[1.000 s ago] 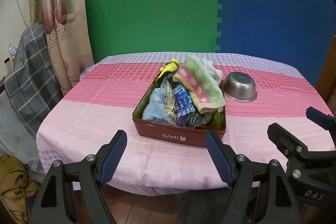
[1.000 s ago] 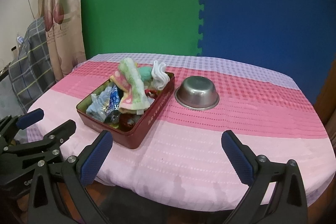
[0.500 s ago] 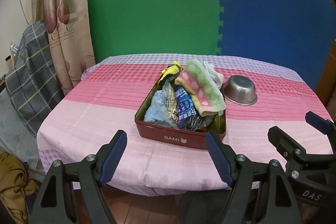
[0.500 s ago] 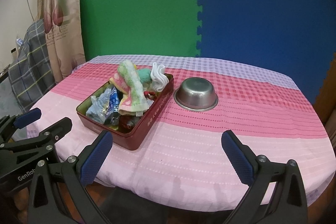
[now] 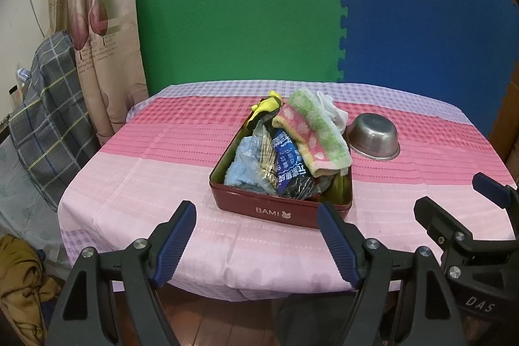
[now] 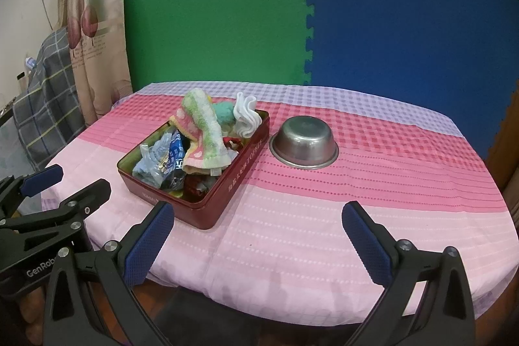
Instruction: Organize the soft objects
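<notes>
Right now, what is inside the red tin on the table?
The red tin holds a striped pink-green towel on top, a white cloth, a blue packet, a light blue cloth and a yellow item. What lies under the pile is covered.

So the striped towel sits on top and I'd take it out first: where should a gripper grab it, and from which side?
Probably its raised far end, from above. The pink-and-green towel drapes over the other things in the red tin, humped high at the back, so that fold stands clear. Its near edge lies close to the packets. The right gripper, open and nearer that side, could pinch across the narrow width.
</notes>
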Tool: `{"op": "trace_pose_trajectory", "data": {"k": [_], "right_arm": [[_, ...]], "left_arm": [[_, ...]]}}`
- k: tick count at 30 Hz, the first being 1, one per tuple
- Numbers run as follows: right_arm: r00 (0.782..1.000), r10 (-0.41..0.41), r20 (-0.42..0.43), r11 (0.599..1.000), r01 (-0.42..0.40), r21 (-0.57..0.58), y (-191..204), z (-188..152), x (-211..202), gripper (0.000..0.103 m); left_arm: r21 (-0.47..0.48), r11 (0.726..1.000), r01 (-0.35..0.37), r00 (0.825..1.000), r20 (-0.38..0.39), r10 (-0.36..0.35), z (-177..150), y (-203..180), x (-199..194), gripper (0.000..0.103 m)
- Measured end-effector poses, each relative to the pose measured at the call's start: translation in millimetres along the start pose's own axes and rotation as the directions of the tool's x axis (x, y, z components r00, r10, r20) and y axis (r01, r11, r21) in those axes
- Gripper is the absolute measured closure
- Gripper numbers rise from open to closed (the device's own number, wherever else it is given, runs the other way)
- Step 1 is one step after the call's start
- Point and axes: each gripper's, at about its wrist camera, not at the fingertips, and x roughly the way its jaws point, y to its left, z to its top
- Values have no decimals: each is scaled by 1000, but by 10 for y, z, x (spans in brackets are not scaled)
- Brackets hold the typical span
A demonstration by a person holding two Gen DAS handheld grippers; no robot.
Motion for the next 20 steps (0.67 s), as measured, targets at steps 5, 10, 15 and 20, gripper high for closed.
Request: {"op": "trace_pose_trajectory", "data": {"k": [5,10,15,20], "right_arm": [[1000,4,-7,1000,-4,0,5,-24,15,0],[1000,6,-9,1000,-6,1,0,-27,21,0],[1000,4,-19,1000,-3,18,-47,-32,48,0],[1000,-6,-29,999,7,31,-154,-24,104,0]], "left_arm": [[-4,1000,-31,998,50,31,-23,6,-59,24],[-10,999,-43,994,97,44,1,29,-149,24],[-22,1000,-11,997,72,13,38,27,-171,24],[-49,999,-12,1000,22,13,105,33,-195,24]]}}
